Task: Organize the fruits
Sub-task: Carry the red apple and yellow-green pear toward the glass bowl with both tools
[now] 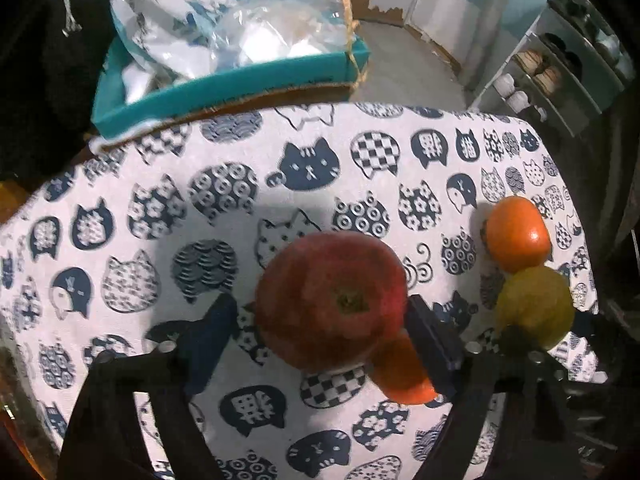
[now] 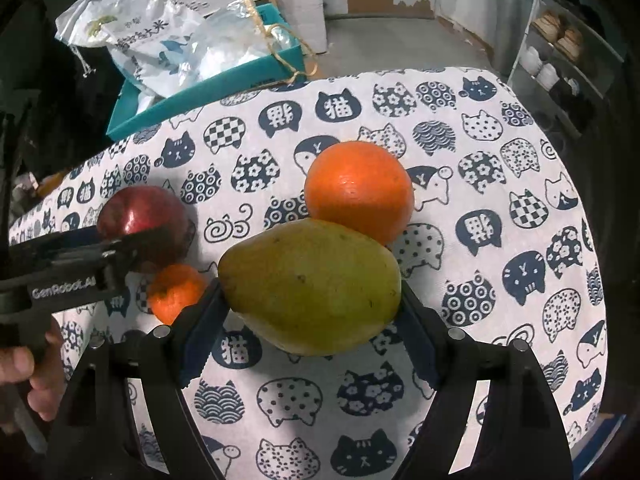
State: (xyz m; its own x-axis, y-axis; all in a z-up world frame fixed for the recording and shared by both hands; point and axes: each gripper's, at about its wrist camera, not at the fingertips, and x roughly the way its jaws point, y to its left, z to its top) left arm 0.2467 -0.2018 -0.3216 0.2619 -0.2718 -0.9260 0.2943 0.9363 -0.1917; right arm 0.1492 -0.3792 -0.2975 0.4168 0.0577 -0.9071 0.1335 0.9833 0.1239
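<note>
Left tongs [image 1: 320, 320]: around the red apple [image 1: 331, 300] at lower centre; right pad touches its side, left pad just clear, not yet clamped.
Right tongs [image 2: 310, 312]: both pads pressed on the green mango [image 2: 310, 286], centre frame.
Large orange [image 2: 359, 190]: on the cat-print surface [image 2: 500, 184], touching the mango's upper edge.
Small orange [image 2: 176, 290]: below the apple, left of the mango.
Teal tray [image 2: 224, 80]: upper left, holding plastic bags.

"GenRobot.AI" stands on the left gripper [image 2: 120, 252]; "大米" on the rice bag [image 2: 136, 36]; "猫" recurs on the tablecloth [image 2: 340, 106].
</note>
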